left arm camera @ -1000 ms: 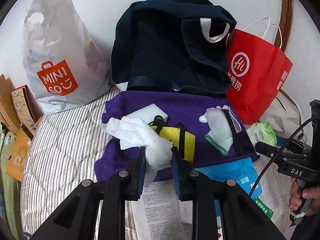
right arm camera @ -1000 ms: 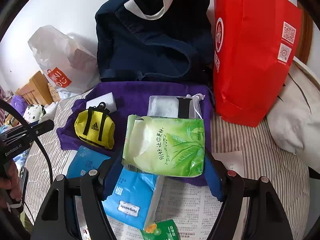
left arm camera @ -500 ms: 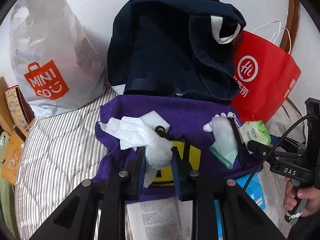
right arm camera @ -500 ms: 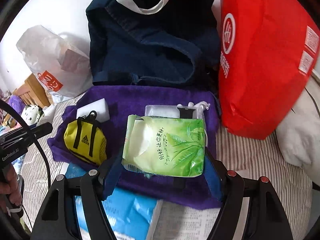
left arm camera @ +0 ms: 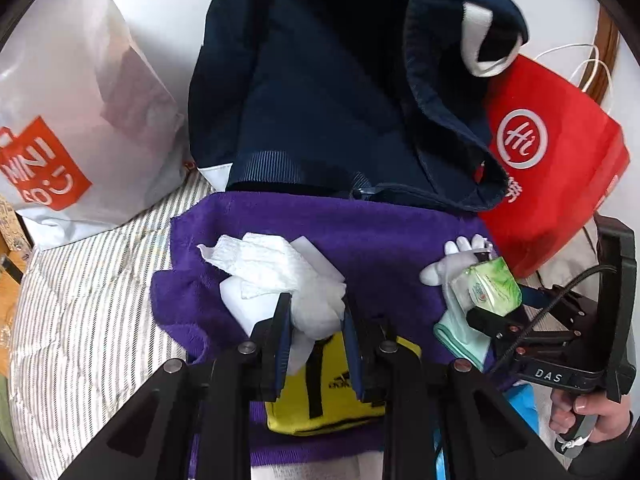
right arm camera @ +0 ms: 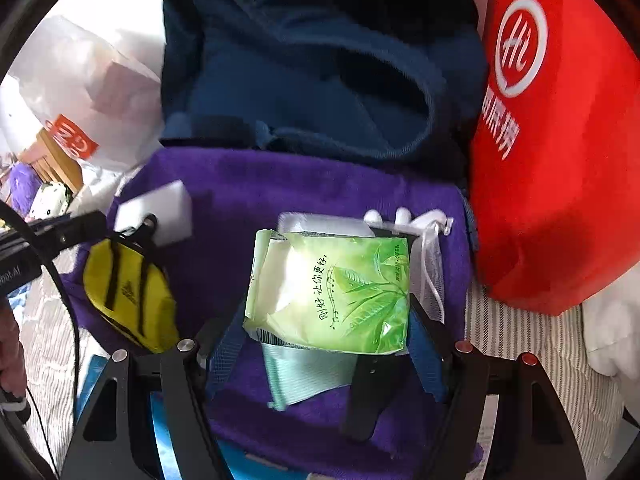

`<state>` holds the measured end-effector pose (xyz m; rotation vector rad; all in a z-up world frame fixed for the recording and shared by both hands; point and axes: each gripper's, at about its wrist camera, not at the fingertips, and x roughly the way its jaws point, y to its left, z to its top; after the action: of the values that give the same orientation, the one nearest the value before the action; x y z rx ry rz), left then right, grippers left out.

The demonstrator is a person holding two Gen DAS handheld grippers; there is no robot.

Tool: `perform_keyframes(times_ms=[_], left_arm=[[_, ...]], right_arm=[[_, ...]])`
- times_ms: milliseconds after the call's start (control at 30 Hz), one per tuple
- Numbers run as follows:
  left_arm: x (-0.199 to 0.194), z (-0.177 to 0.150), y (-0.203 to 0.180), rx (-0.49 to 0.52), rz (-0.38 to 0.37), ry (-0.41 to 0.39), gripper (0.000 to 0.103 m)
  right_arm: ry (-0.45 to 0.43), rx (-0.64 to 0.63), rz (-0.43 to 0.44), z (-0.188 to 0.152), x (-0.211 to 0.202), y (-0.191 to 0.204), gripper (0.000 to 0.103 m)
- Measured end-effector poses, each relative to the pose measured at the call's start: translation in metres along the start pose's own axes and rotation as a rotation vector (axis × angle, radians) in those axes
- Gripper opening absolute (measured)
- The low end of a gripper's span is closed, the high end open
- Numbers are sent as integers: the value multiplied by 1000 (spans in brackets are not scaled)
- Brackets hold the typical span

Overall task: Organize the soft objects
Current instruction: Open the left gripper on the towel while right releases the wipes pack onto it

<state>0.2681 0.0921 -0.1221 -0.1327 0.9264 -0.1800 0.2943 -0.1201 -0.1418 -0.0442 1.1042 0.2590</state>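
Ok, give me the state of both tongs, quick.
Left tongs: closed on the white tissue wad.
Right tongs: closed on the green tissue pack.

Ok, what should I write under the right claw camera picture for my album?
The right claw holds a green tissue pack above a purple towel, facing an open navy bag.

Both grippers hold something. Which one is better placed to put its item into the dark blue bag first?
Probably the right gripper: its green tissue pack sits just below the dark blue bag opening. The left gripper, holding crumpled white tissue, faces the bag's closed front.
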Motion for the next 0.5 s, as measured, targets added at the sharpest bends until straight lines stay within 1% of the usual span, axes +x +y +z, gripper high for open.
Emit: perform_keyframes(times_ms=[100, 200, 367, 433, 500], left_arm=[[14, 2, 1, 1, -3, 30, 23], [26, 2, 1, 10, 11, 53, 23], [31, 4, 2, 4, 8, 59, 24], [32, 5, 1, 6, 7, 67, 26], [33, 6, 1, 6, 2, 72, 29]], right_arm=[[25, 8, 9, 1, 10, -4, 74], [45, 8, 13, 0, 16, -5, 74], [54, 5, 31, 0, 19, -7, 75], [58, 7, 38, 0, 18, -9, 77], [65, 9, 43, 0, 18, -9, 81]])
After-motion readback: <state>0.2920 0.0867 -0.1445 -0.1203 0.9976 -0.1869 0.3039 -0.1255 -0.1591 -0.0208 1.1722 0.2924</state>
